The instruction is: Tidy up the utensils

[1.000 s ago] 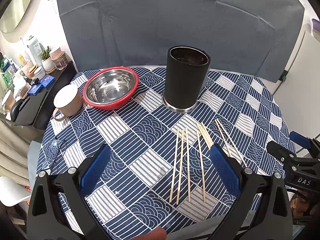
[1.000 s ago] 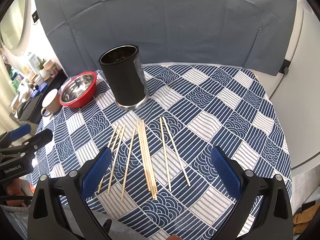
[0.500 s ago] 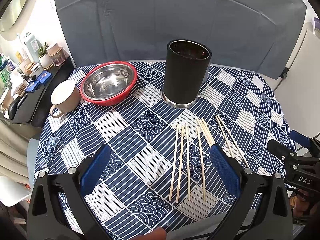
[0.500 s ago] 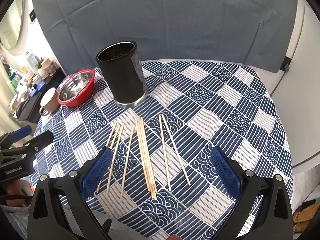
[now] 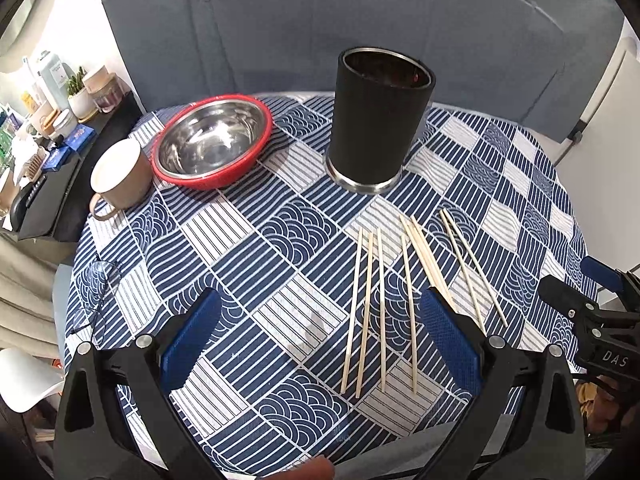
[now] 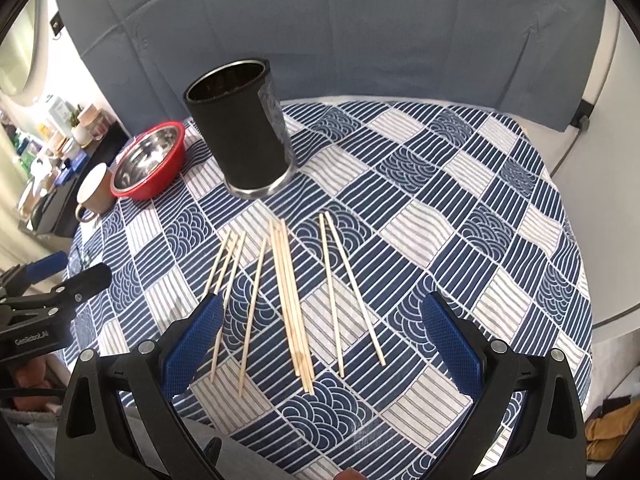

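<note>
Several wooden chopsticks point(image 5: 410, 304) point(image 6: 288, 300) lie loose and roughly parallel on the blue-and-white patterned tablecloth point(image 5: 280, 264) point(image 6: 460, 208). Behind them stands a tall black cylindrical holder point(image 5: 378, 116) point(image 6: 242, 128) with a metal base, upright and dark inside. My left gripper point(image 5: 320, 344) hovers open over the near table edge, left of most chopsticks; its right finger covers the near ends of the middle pair. My right gripper point(image 6: 320, 344) is open above the chopsticks' near ends. Each gripper shows at the edge of the other's view.
A steel bowl with a red rim point(image 5: 212, 146) point(image 6: 150, 162) and a beige mug point(image 5: 120, 176) point(image 6: 94, 194) sit at the far left. A dark side shelf point(image 5: 52, 184) holds bottles and jars. A grey fabric backdrop point(image 5: 320, 20) closes the back.
Both grippers have edged slightly forward toward the table, so the holder and chopsticks sit a little nearer. Both stay open; nothing on the table has moved.
</note>
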Demonstrator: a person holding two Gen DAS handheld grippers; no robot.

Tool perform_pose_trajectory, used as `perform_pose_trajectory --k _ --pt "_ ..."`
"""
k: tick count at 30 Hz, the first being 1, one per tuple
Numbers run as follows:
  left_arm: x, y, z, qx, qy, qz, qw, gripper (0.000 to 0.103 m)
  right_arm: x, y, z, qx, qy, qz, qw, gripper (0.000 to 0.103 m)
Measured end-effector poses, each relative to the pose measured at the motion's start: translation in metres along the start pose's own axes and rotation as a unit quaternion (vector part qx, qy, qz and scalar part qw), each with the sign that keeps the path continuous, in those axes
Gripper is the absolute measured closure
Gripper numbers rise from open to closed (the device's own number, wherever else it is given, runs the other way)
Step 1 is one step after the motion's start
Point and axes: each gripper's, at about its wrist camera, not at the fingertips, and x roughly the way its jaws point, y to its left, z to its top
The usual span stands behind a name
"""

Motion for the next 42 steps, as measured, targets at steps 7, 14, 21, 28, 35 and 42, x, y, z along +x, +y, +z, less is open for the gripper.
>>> perform_pose_trajectory --k 7,14,21,28,35,42 --pt "0.019 0.006 0.001 -0.005 0.038 -0.002 0.9993 0.006 0.014 -0.019 0.001 0.026 0.024 -0.004 0.999 0.008" --pt "0.047 0.003 -0.009 0.008 0.085 -0.005 0.9964 0.006 0.033 -0.037 -0.005 0.025 0.048 -0.038 0.998 0.008" --pt "0.077 0.005 -0.018 0.003 0.123 -0.007 0.9924 0.006 0.059 -0.054 -0.016 0.019 0.083 -0.067 0.994 0.008" --pt "0.107 0.006 -0.025 -0.005 0.153 -0.001 0.9882 0.006 0.086 -0.063 -0.029 0.013 0.118 -0.079 0.99 0.008" --pt "0.133 -0.001 -0.03 0.002 0.17 0.008 0.9853 0.006 0.105 -0.059 -0.033 -0.009 0.129 -0.09 0.988 0.008" --pt "0.151 -0.003 -0.03 0.018 0.172 0.027 0.9845 0.006 0.124 -0.065 -0.032 -0.025 0.136 -0.106 0.985 0.008"
